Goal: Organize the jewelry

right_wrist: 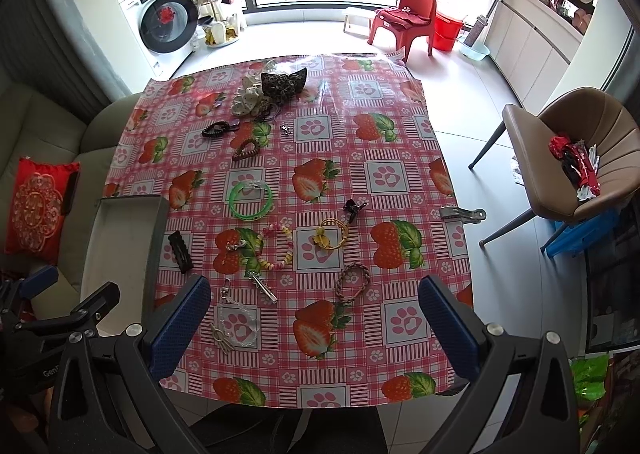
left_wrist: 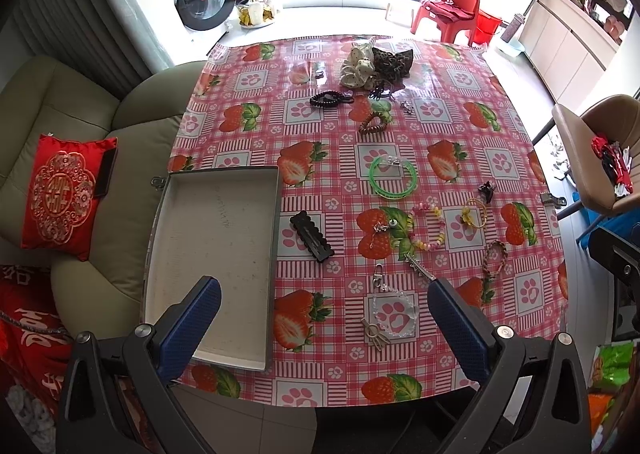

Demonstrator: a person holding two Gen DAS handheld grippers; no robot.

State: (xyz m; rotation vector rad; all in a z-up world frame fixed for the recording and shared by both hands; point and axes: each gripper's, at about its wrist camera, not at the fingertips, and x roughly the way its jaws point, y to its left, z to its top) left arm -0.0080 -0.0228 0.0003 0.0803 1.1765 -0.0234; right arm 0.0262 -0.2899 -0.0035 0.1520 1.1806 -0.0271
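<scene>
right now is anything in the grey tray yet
No, the grey tray holds nothing; the black hair clip lies on the tablecloth just beside it.

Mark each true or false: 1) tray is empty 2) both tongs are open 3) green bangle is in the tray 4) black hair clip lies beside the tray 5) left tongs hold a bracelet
1) True: the tray holds nothing.
2) True: left tongs and right tongs both stand wide apart.
3) False: the green bangle lies on the tablecloth, mid-table.
4) True: the black hair clip lies just off the tray's right wall.
5) False: the left tongs grip nothing; the beaded bracelet lies on the cloth.
</scene>
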